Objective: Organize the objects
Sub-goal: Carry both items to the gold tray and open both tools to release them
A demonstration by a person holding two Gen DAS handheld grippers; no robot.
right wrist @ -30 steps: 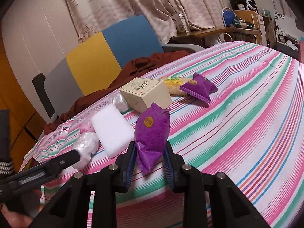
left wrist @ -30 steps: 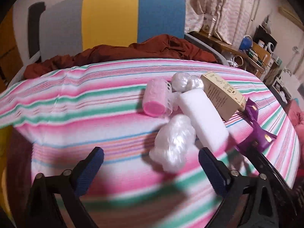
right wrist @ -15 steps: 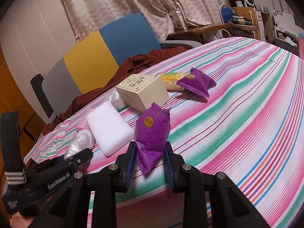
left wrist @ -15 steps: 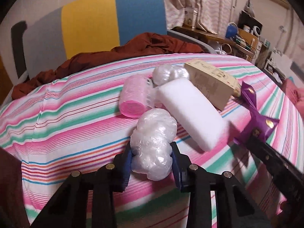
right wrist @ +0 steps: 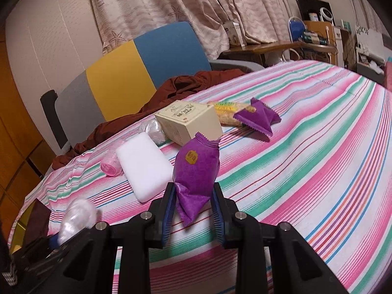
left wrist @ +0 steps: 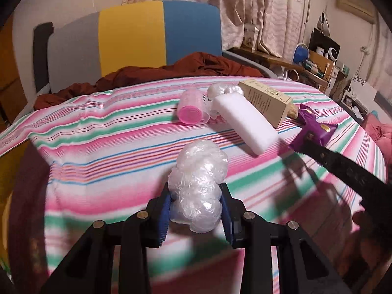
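Nearest to us, the left gripper (left wrist: 196,210) has its jaws clamped on a crumpled clear plastic bundle (left wrist: 199,183), blue pads pressed into both sides — the bundle bulges out ahead of the fingertips, above the striped cloth (left wrist: 110,147) that covers the table. From the right wrist view the same bundle (right wrist: 77,216) shows at the lower left, blurred.

The right gripper (right wrist: 192,214) has its jaws narrow and pinching the lower end of a purple snack packet (right wrist: 196,169), which stands up and leans slightly away, a yellow round label on its face.

Further out on the cloth we note a white foam block (left wrist: 245,118) lying flat, apart from the held bundle. Just beside its far left end lies a pink roller (left wrist: 192,111) on its side, open end toward us. Behind these sits a second clear plastic bundle (left wrist: 220,89), touching the block's far end as far as we can tell. A cream box (right wrist: 188,121) lies to the right of the block. Beyond the box — a yellow snack packet (right wrist: 226,112) with a second purple packet (right wrist: 257,117) resting partly on it.

At the far edge a rust-brown cloth (left wrist: 171,71) is heaped, with a grey, yellow and blue chair back (left wrist: 132,36) behind it, then curtains (right wrist: 196,5).
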